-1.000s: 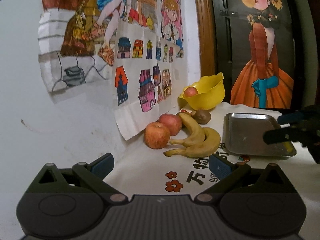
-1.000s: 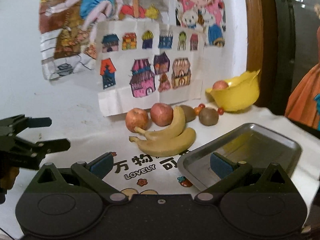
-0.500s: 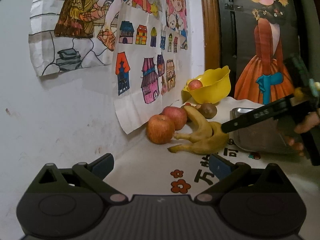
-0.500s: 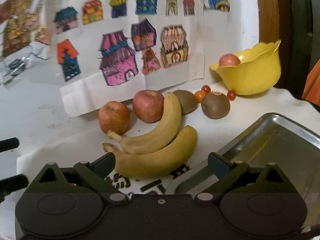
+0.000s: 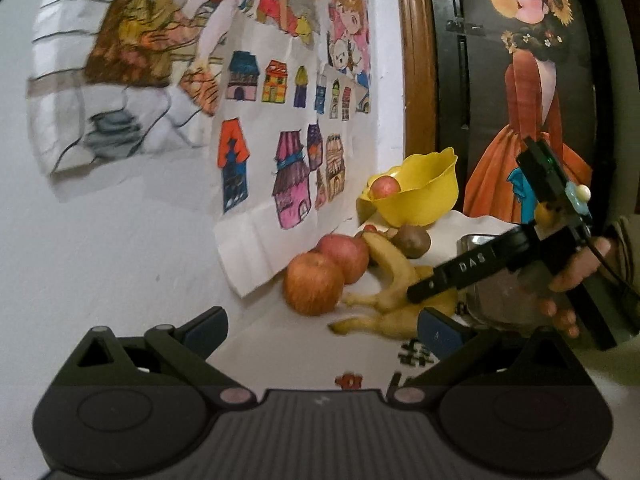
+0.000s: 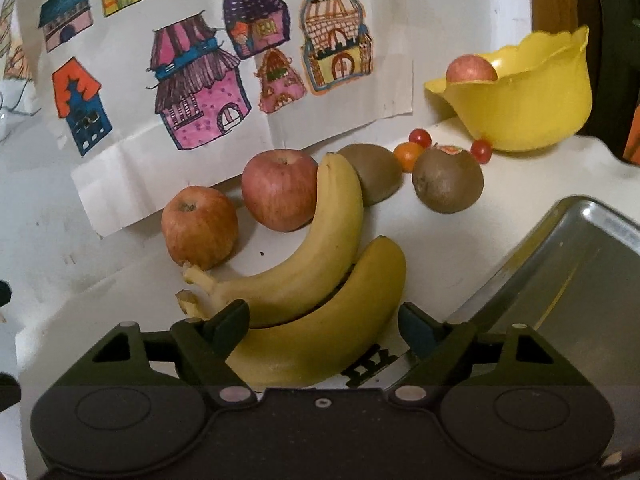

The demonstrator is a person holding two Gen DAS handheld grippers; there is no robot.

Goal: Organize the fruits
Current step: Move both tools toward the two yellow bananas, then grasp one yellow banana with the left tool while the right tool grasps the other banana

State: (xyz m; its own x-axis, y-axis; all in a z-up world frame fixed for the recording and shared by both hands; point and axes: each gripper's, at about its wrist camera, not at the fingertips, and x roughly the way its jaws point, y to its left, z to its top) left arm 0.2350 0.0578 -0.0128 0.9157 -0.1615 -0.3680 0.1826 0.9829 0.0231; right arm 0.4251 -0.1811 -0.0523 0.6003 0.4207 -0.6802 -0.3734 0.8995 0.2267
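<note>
Two bananas (image 6: 320, 312) lie side by side on the white cloth, with two apples (image 6: 200, 232) and two kiwis (image 6: 448, 180) behind them by the wall. My right gripper (image 6: 324, 332) is open, its fingers straddling the near banana. A yellow bowl (image 6: 532, 112) at the back right holds another apple (image 6: 470, 69). A steel tray (image 6: 580, 264) sits to the right. My left gripper (image 5: 320, 328) stands open over bare cloth, short of the nearest apple (image 5: 314, 288). In the left wrist view the right gripper's body (image 5: 480, 268) reaches over the bananas (image 5: 392, 280), held by a hand (image 5: 572, 276).
Small cherry tomatoes (image 6: 420, 136) and a small orange fruit (image 6: 408, 156) lie between the kiwis and the bowl. Paper drawings (image 6: 200, 80) hang on the wall right behind the fruit. A wooden door frame (image 5: 416, 100) and a dark painted panel (image 5: 532, 92) stand at the back right.
My right gripper has moved forward and down until its open fingers bracket the near banana. The left gripper has shifted a little closer to the apples.
</note>
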